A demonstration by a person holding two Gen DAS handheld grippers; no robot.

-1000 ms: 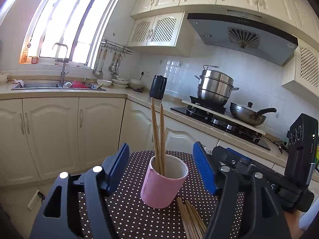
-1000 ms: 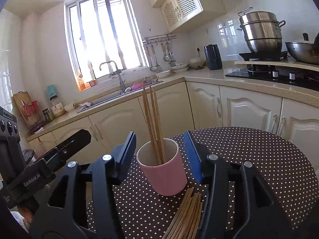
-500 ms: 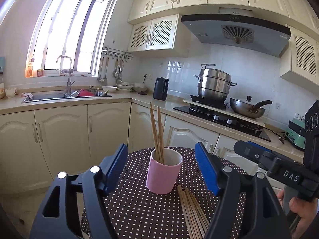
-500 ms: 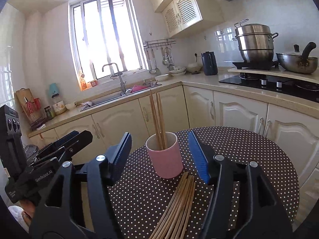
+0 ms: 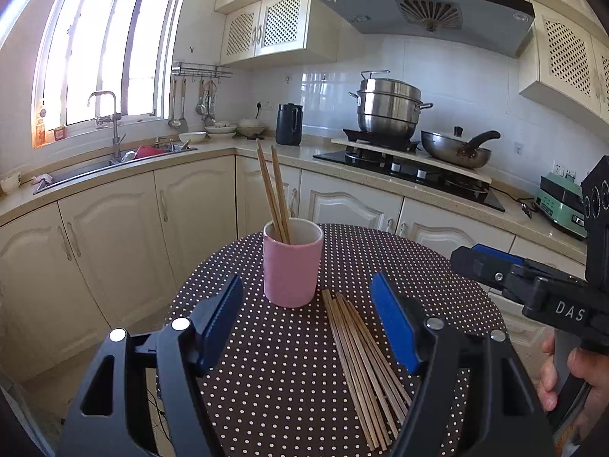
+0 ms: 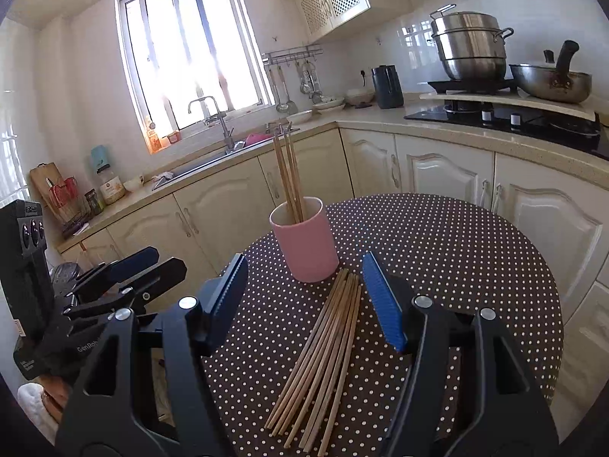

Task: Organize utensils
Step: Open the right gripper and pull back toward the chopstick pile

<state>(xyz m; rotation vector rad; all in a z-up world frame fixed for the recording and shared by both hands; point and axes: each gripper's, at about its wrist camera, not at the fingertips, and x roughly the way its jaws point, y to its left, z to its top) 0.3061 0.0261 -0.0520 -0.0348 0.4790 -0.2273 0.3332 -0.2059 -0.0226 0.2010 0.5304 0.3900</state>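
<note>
A pink cup stands on the round polka-dot table with two wooden chopsticks upright in it. It also shows in the right wrist view. A bundle of several loose chopsticks lies on the cloth just in front of the cup, also in the right wrist view. My left gripper is open and empty, held back from the cup. My right gripper is open and empty, above the loose chopsticks. The right gripper also shows at the right edge of the left wrist view.
Cream kitchen cabinets wrap behind the table. A sink is under the window. A stove carries a steel steamer pot and a wok. A black kettle stands in the corner.
Both grippers have pulled back from the cup and risen, so the cup looks smaller and the loose chopstick bundle is now in full view. Both stay open.
</note>
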